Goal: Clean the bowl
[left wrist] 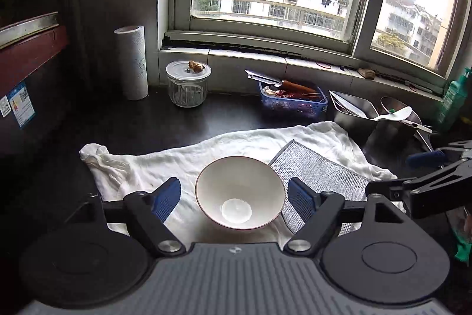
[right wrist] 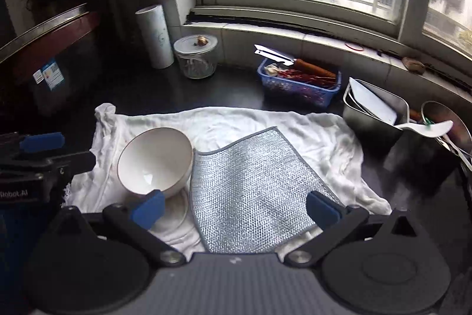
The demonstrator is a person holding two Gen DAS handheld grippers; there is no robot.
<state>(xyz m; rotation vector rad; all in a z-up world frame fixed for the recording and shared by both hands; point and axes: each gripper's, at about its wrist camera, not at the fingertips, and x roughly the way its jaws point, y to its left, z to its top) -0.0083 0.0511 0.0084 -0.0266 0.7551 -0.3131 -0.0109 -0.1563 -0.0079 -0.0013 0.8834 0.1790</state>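
Bowl (left wrist: 239,192), white and tilted on its side with its mouth toward both cameras, rests on a white cloth (left wrist: 242,142) spread over the dark counter (left wrist: 165,123). Touching its rim on the right lies a silver mesh scouring cloth (right wrist: 250,191). The left hand-held gripper (left wrist: 234,198) hangs wide open with the bowl between its blue pads, gripping nothing. The right hand-held gripper (right wrist: 236,210) is likewise spread wide above the mesh cloth, holding nothing. Behind stand a glass jar (left wrist: 188,84) and a blue basket (left wrist: 293,104).
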